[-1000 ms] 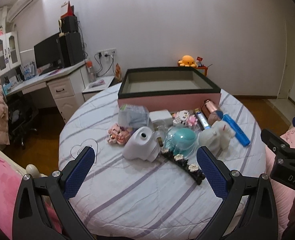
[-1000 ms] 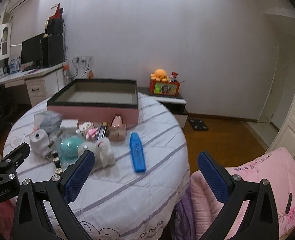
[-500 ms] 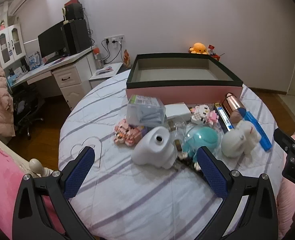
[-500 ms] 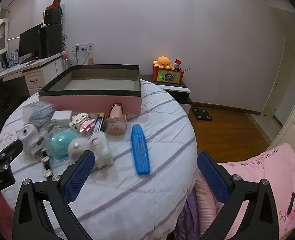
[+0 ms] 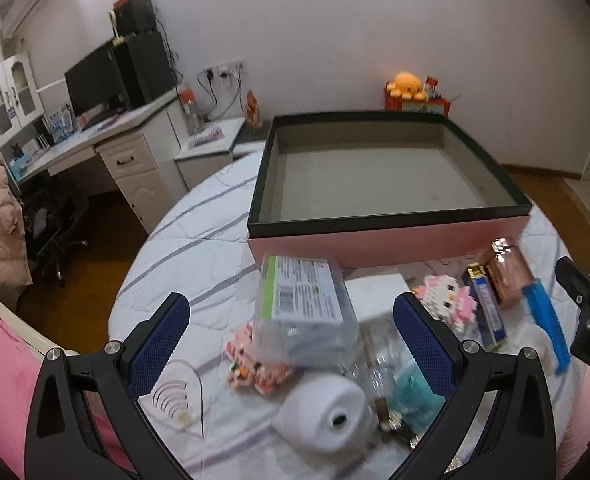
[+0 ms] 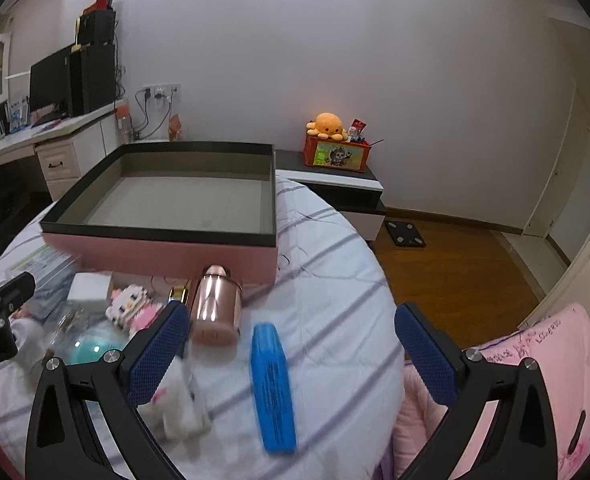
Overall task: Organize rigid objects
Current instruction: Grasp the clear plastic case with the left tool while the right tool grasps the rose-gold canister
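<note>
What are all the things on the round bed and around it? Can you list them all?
box: 1, pink sides, black rim, empty, far side of bed
clear plastic packet: 1, green-white label, in front of the box
small white box: 1, white, beside the packet
brick figures: 2, pink-white, among the pile
white round gadget: 1, white, nearest the left gripper
teal ball: 1, teal, mid-pile
rose-gold bottle: 1, lying by the box
blue case: 1, blue, bed's right side
white plush toy: 1, blurred, by the right gripper
orange octopus plush: 1, on the red box on the nightstand
left gripper: open, empty
right gripper: open, empty
</note>
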`<state>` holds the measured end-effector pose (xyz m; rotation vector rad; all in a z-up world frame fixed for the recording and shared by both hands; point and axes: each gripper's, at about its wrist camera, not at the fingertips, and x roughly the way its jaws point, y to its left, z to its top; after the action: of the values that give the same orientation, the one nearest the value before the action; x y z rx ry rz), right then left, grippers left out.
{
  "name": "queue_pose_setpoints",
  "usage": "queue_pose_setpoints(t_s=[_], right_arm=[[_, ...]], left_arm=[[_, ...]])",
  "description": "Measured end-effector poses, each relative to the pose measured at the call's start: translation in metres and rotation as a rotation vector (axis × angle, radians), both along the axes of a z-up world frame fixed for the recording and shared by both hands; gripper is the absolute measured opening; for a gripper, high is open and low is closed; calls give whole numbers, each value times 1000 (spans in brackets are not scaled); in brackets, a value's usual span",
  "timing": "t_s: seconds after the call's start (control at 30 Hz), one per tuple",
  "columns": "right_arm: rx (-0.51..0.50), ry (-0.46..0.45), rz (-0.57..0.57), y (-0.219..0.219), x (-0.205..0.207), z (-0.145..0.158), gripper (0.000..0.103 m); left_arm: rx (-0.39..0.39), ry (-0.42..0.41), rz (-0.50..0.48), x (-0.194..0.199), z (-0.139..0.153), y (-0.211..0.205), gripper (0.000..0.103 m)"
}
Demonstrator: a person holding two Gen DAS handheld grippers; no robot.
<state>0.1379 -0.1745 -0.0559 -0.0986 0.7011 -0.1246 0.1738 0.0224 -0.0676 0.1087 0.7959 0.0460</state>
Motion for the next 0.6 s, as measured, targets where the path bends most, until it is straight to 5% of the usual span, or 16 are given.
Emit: queue_pose_setpoints(t_s=[0.33, 0.4, 0.6], right_arm=[[95, 163, 102, 4, 61, -36, 102], [121, 206, 100, 1, 69, -44, 93], [143, 233, 126, 1, 76, -55, 86]], left_arm=[[25, 156, 17, 40, -33, 9, 103], [26, 192, 26, 44, -42, 11, 102], [-13, 247, 25, 54, -56, 16, 98]])
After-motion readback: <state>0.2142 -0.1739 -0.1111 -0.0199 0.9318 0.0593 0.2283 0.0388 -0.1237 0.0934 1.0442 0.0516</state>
